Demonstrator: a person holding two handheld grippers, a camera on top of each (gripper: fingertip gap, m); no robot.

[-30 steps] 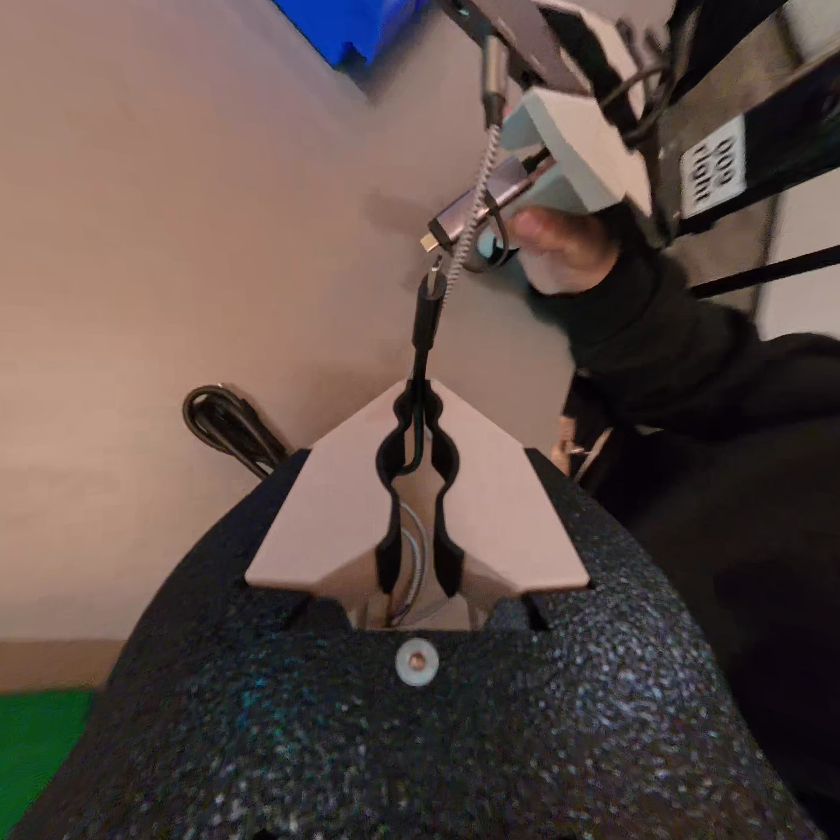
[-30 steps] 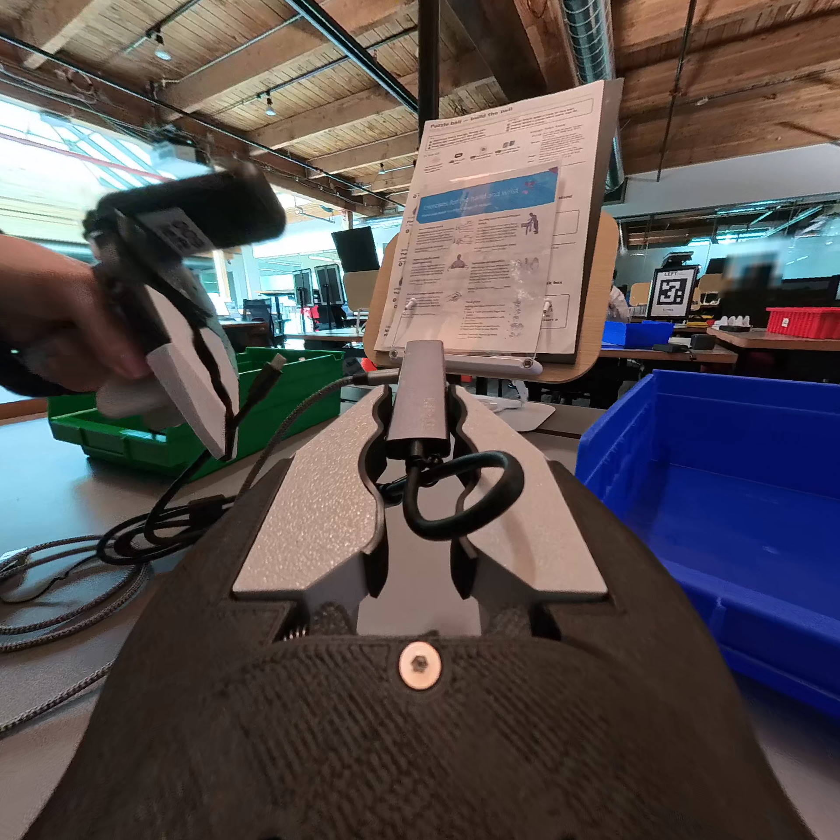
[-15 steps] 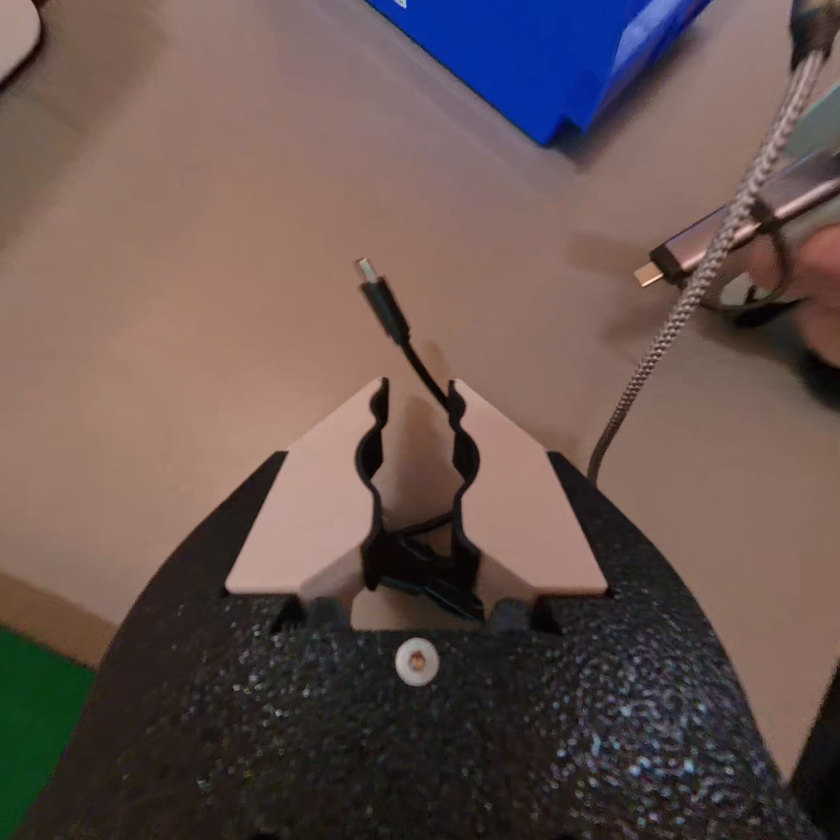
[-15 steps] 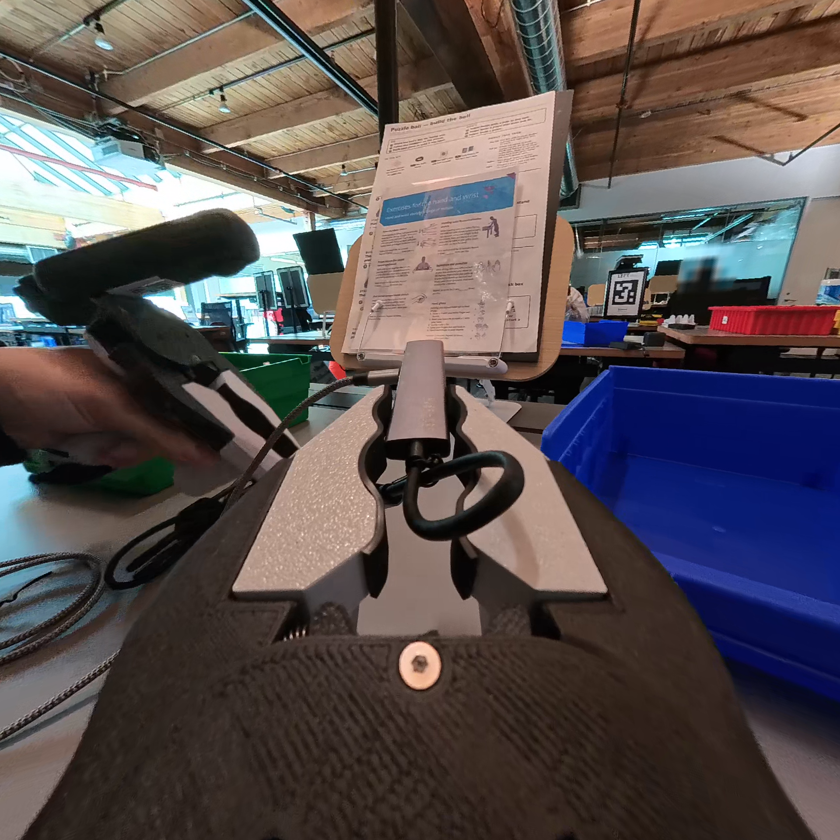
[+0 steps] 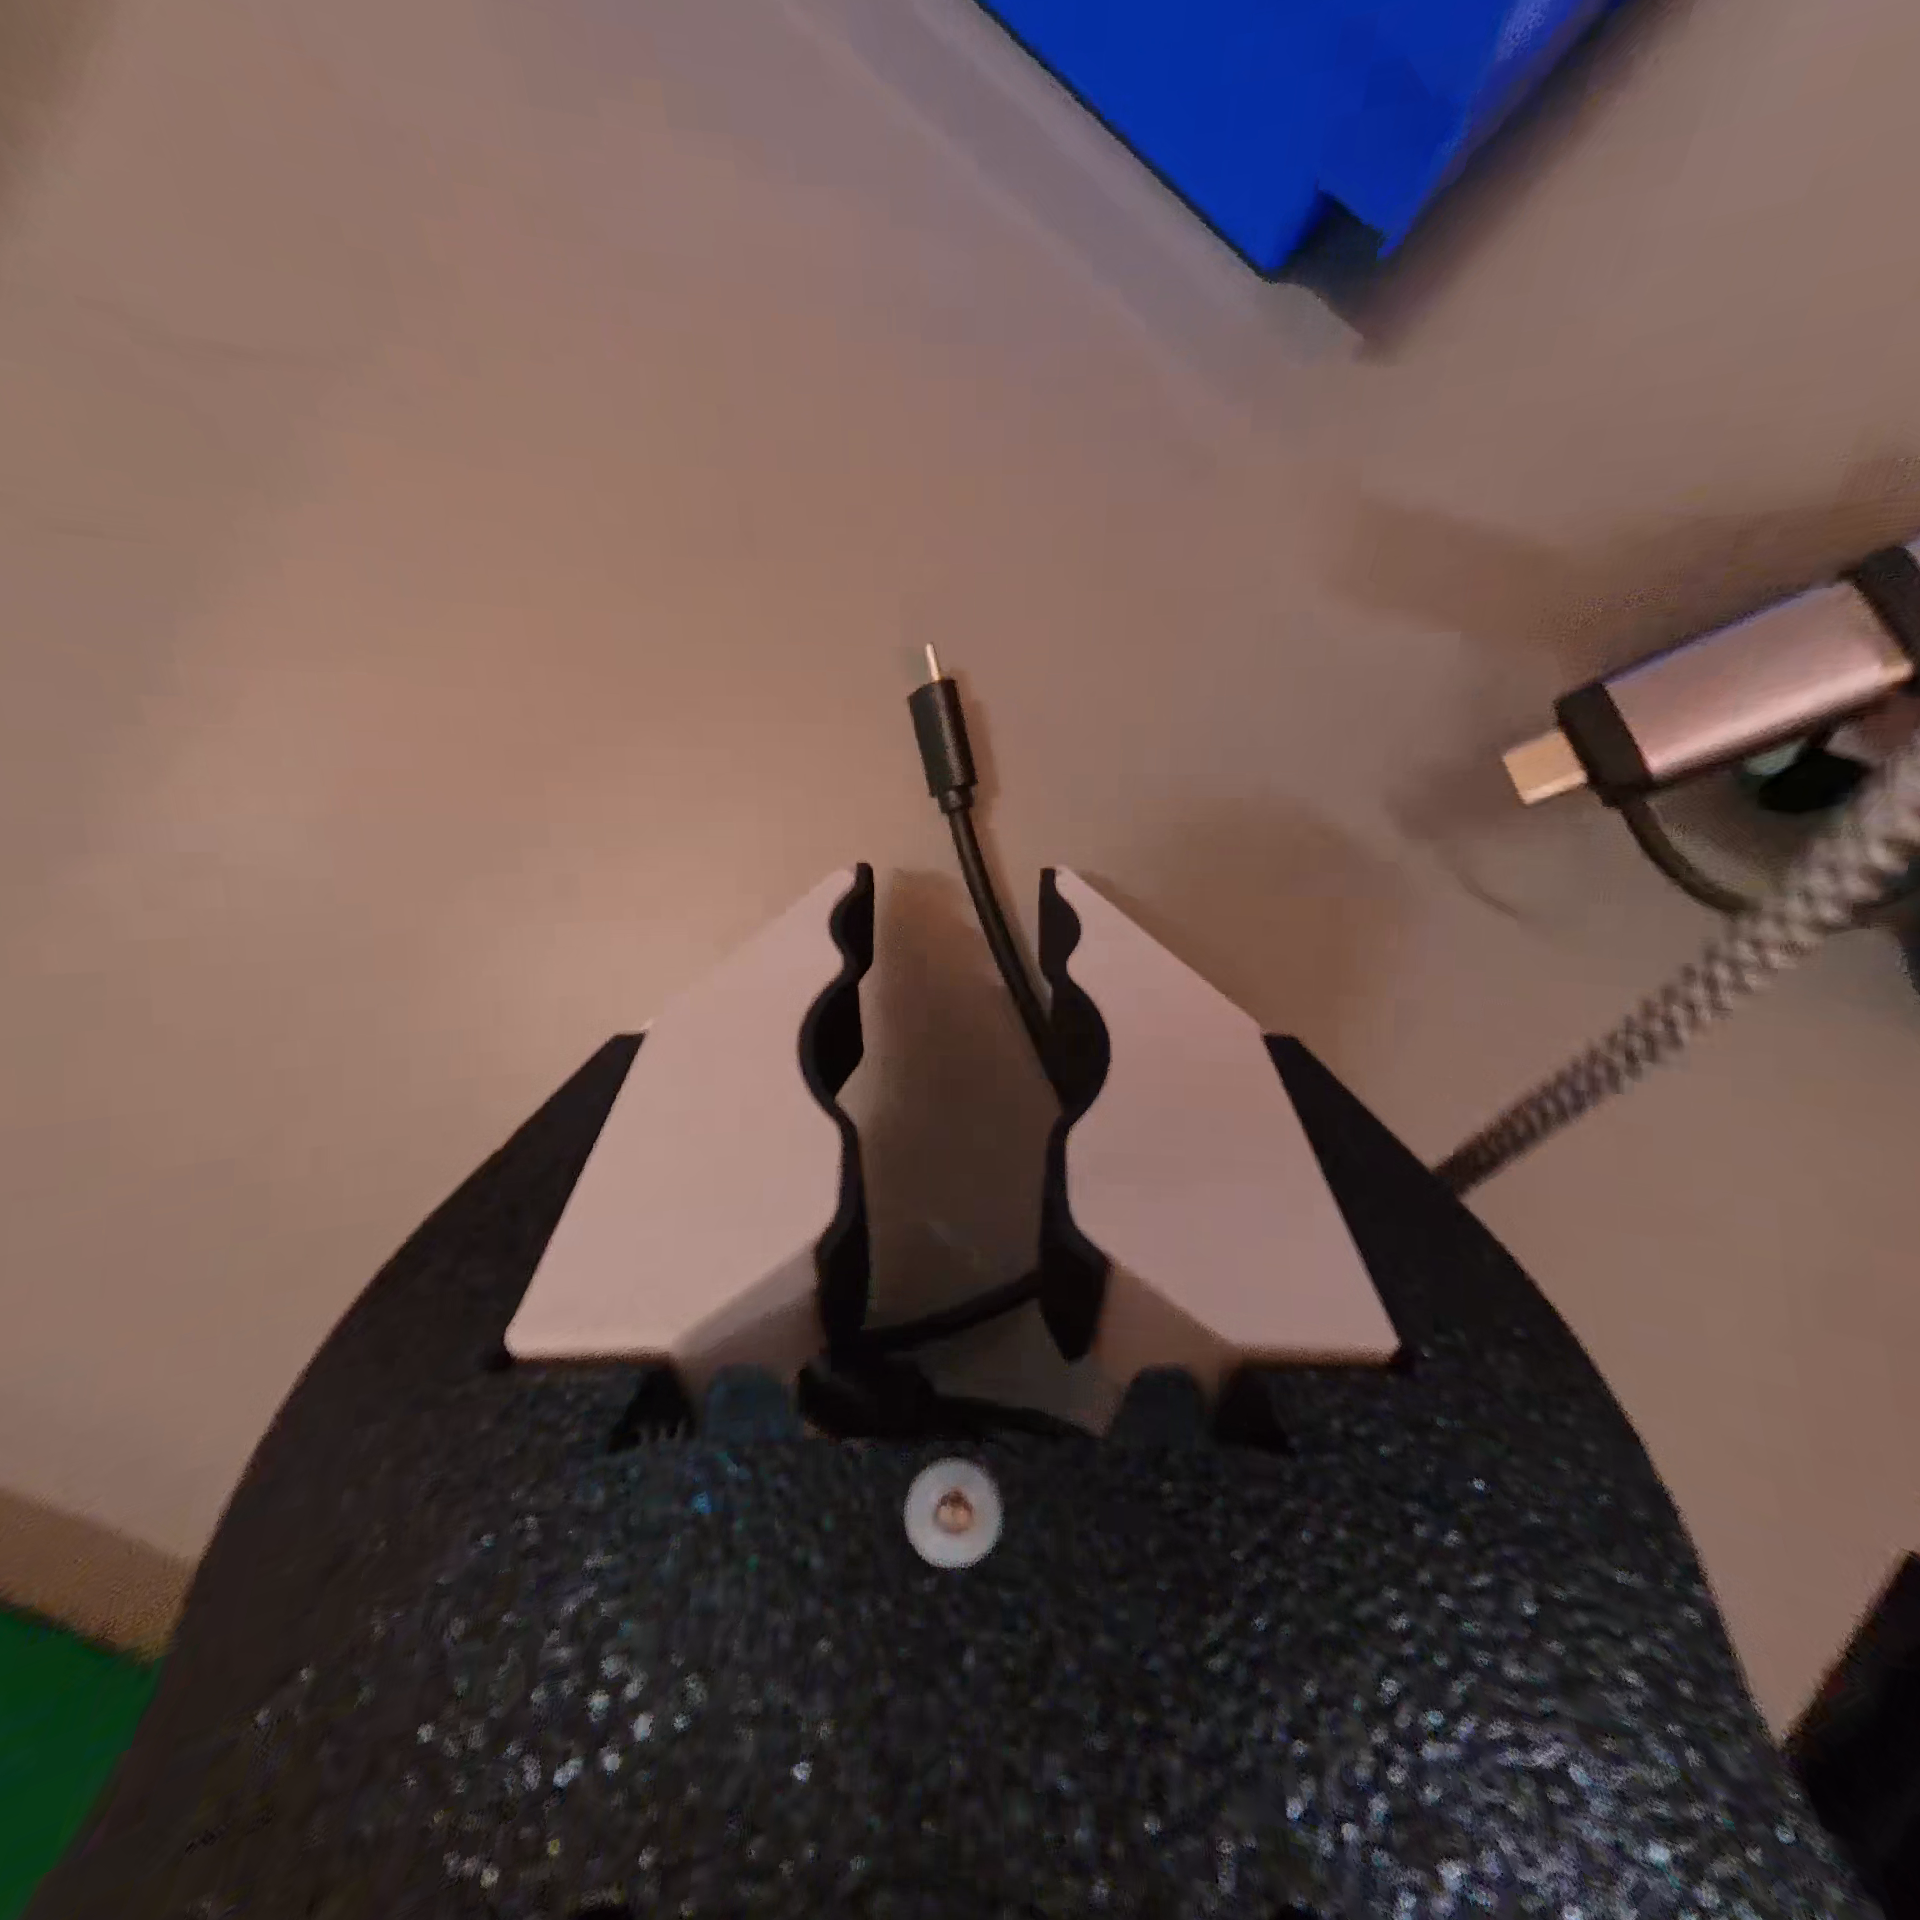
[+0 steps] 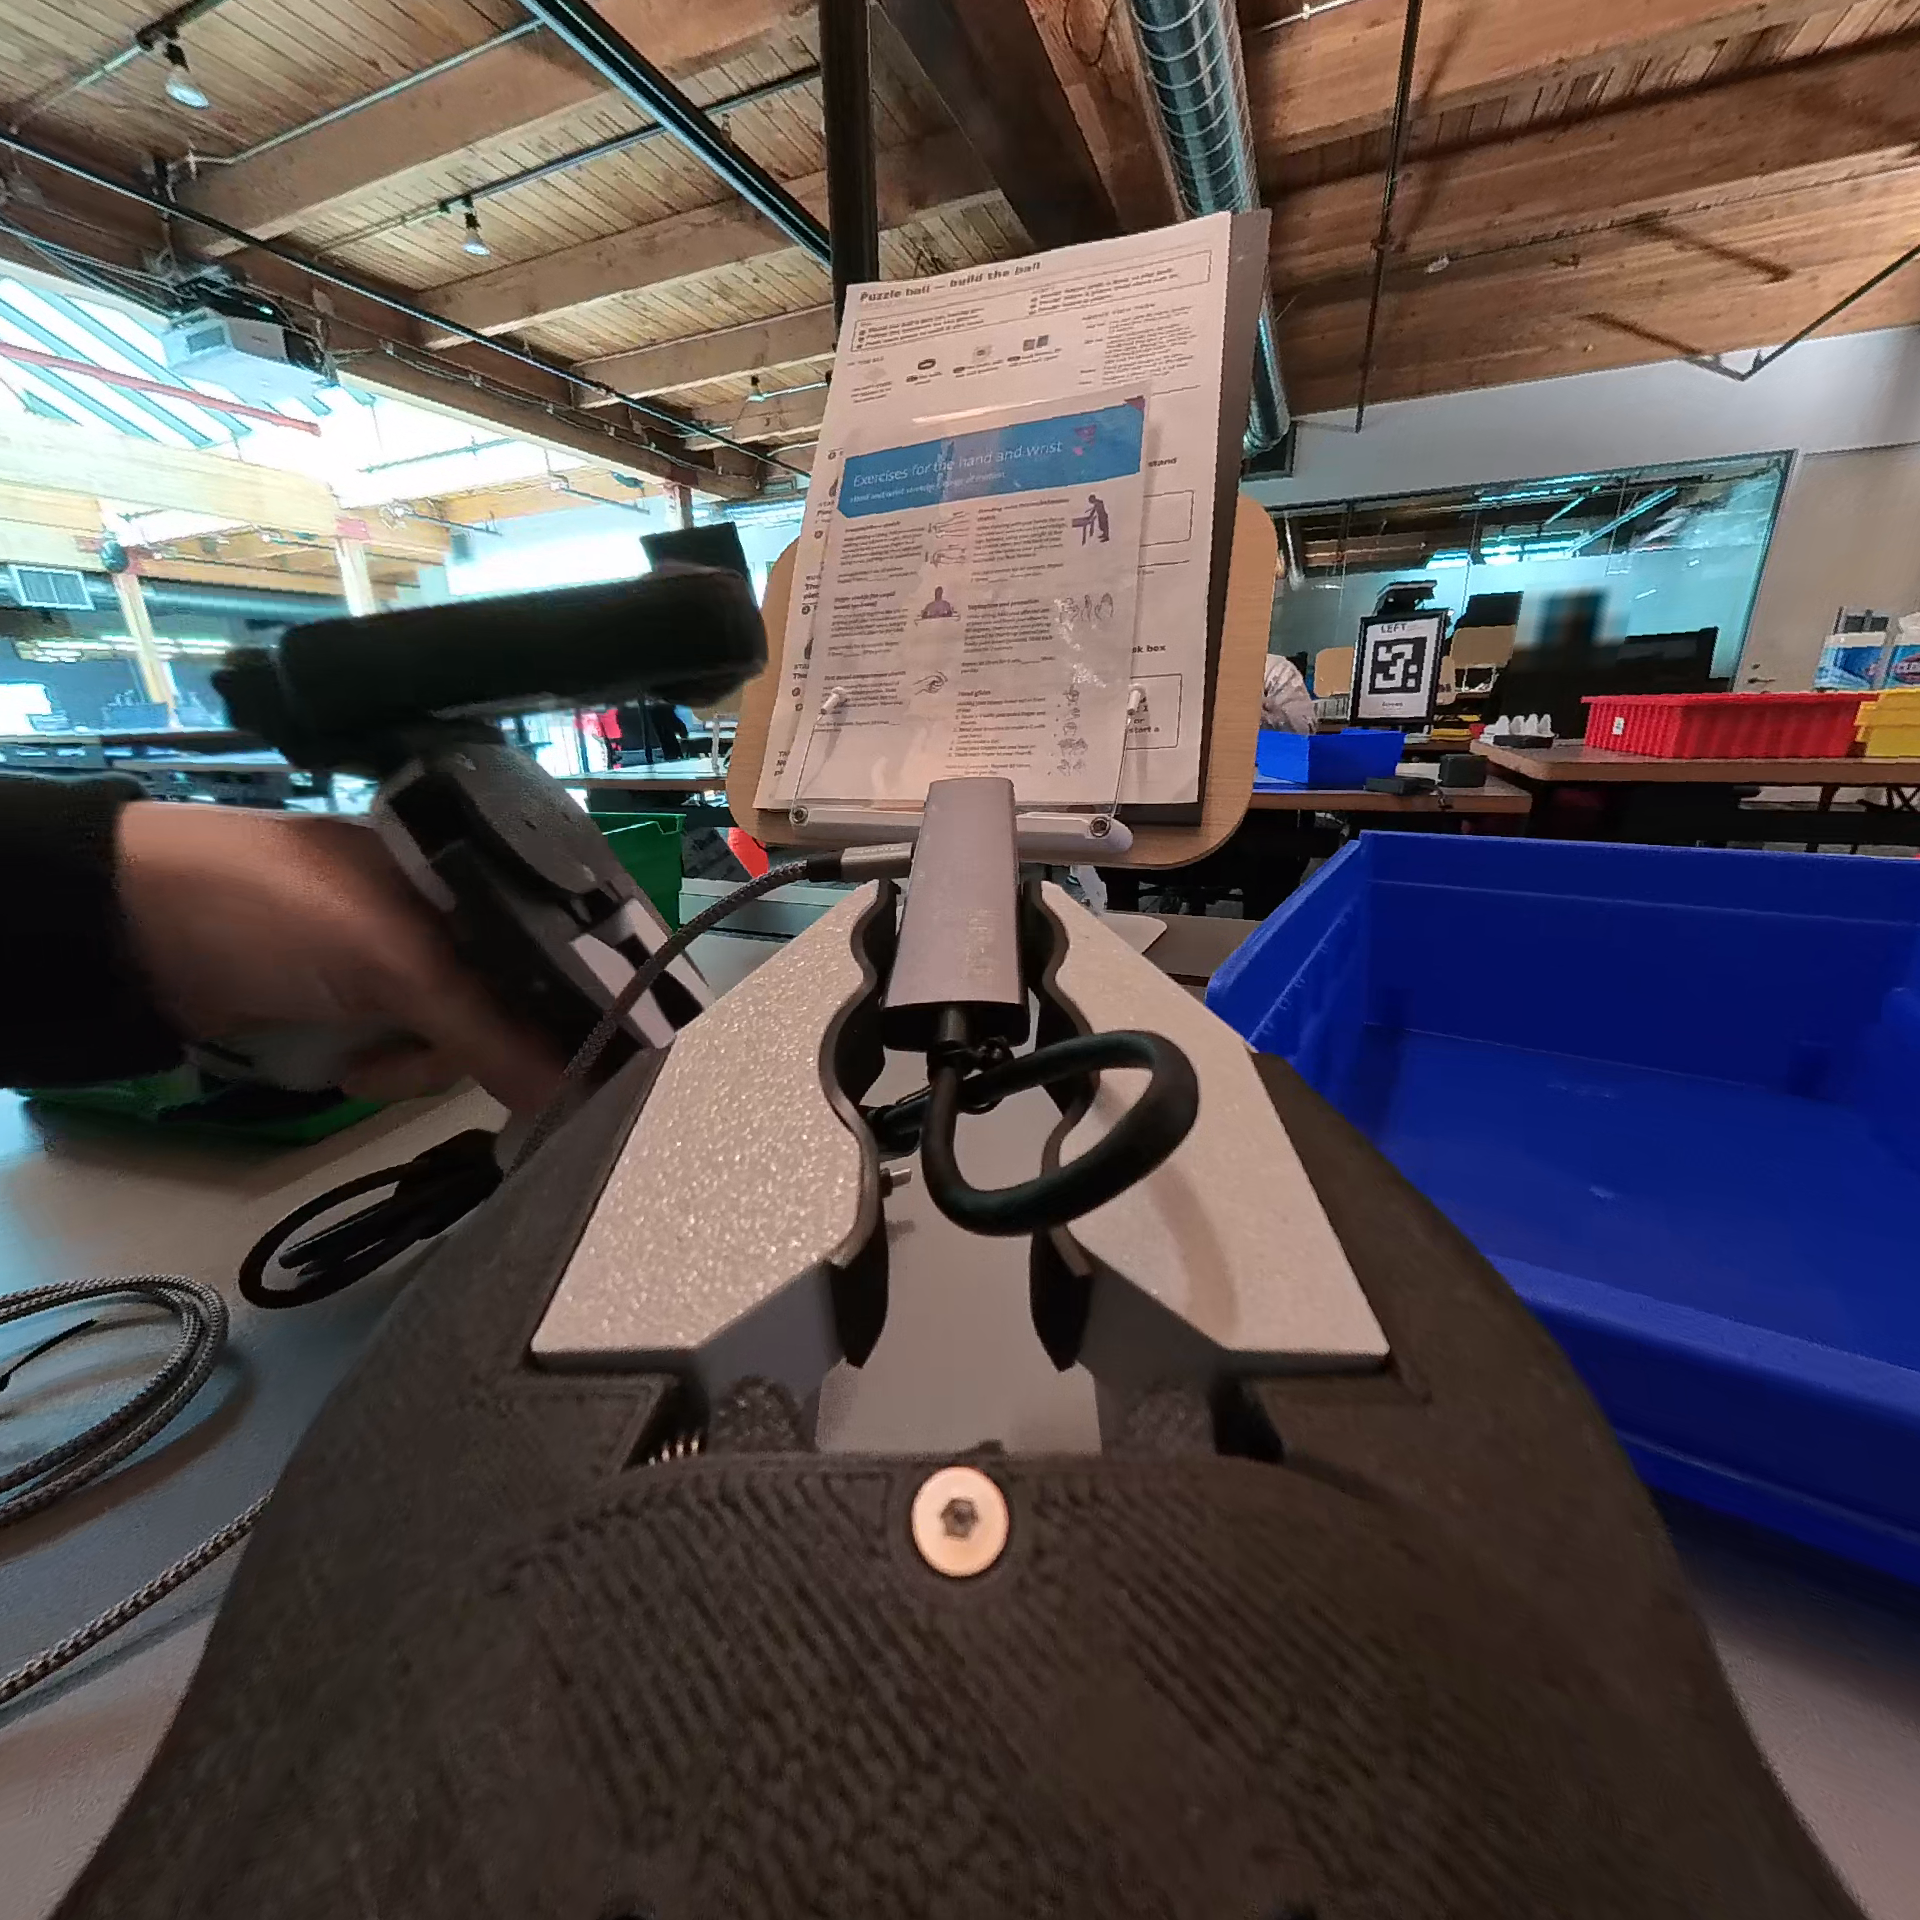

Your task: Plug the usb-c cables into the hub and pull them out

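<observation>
My right gripper (image 6: pixel 956 896) is shut on the grey hub (image 6: pixel 966 831) and holds it above the table. The hub's own short black lead (image 6: pixel 1049 1143) loops behind it. A grey braided cable (image 6: pixel 727 914) is plugged into the hub's left side. In the left wrist view the hub (image 5: pixel 1745 681) is at the right edge, with the braided cable (image 5: pixel 1621 1049) hanging from it. My left gripper (image 5: pixel 954 878) is open. The black usb-c cable (image 5: pixel 940 727) lies loose between its jaws and leans on the right finger (image 5: pixel 1143 1122), plug free.
A blue bin (image 6: pixel 1610 1091) stands to the right and also shows in the left wrist view (image 5: pixel 1299 114). A document stand (image 6: pixel 997 582) is behind the hub. A green bin (image 6: pixel 634 842) is at the far left. Cable coils (image 6: pixel 114 1351) lie on the table at the left. One gripper's finger ends stand about 15 cm off the other's.
My left gripper was shut on the black cable close to the hub. It has opened, let the cable go slack and drawn away to the left. The right gripper keeps holding the hub.
</observation>
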